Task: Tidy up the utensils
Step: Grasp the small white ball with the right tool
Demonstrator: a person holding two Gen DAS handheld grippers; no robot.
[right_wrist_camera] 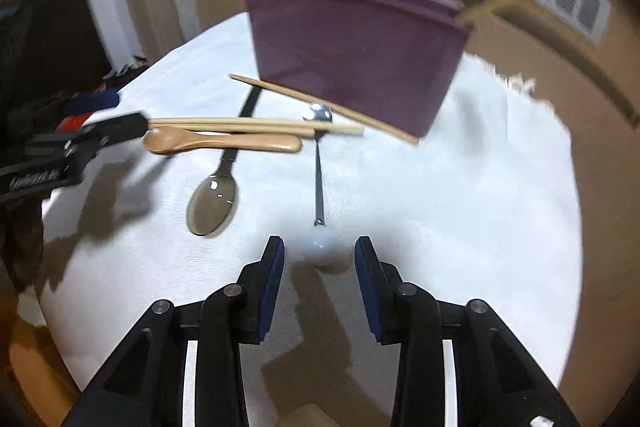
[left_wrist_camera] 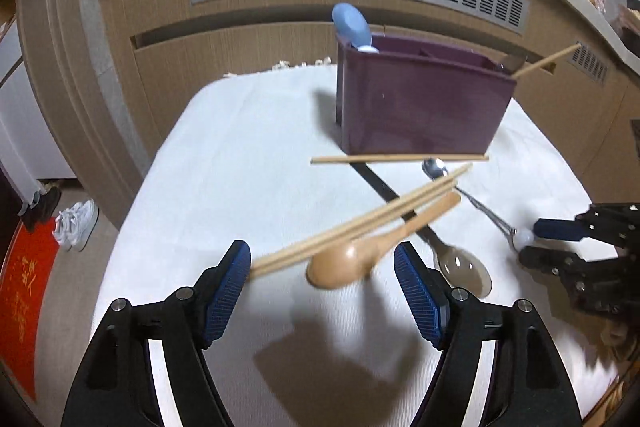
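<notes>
- Two tongs are at work over the white cloth point(right_wrist_camera: 460, 211), each with its jaws apart and nothing clamped yet.
- Right tongs point(right_wrist_camera: 319, 259): the white ball end point(right_wrist_camera: 323, 247) of the small metal spoon point(right_wrist_camera: 319, 171) sits between the blue pads point(right_wrist_camera: 272, 279), touching neither as far as I can tell. Its stem runs straight ahead, bowl farthest away, near the box.
- To do this well, I would slide forward past the ball and close on the thin stem; the round ball looks likely to squirt out from flat pads.
- Left tongs point(left_wrist_camera: 322, 267): the wooden spoon point(left_wrist_camera: 360, 255) bowl lies between the pads, and the chopstick pair point(left_wrist_camera: 352, 227) reaches the left pad point(left_wrist_camera: 228, 287). Whether that pad touches them is unclear.
- Judged from this, the grab risks taking spoon and chopsticks together; pick one, centre on it, then close.
- Just right of the left tongs lies a large dark-handled spoon point(left_wrist_camera: 464, 267), its handle passing beneath the wooden pieces.
- Farther ahead, one loose chopstick point(left_wrist_camera: 400, 158) lies against the foot of the purple box point(left_wrist_camera: 420, 107).
- Already in the box: a blue spoon point(left_wrist_camera: 352, 25) at the left end, chopsticks point(left_wrist_camera: 548, 61) leaning out at the right.
</notes>
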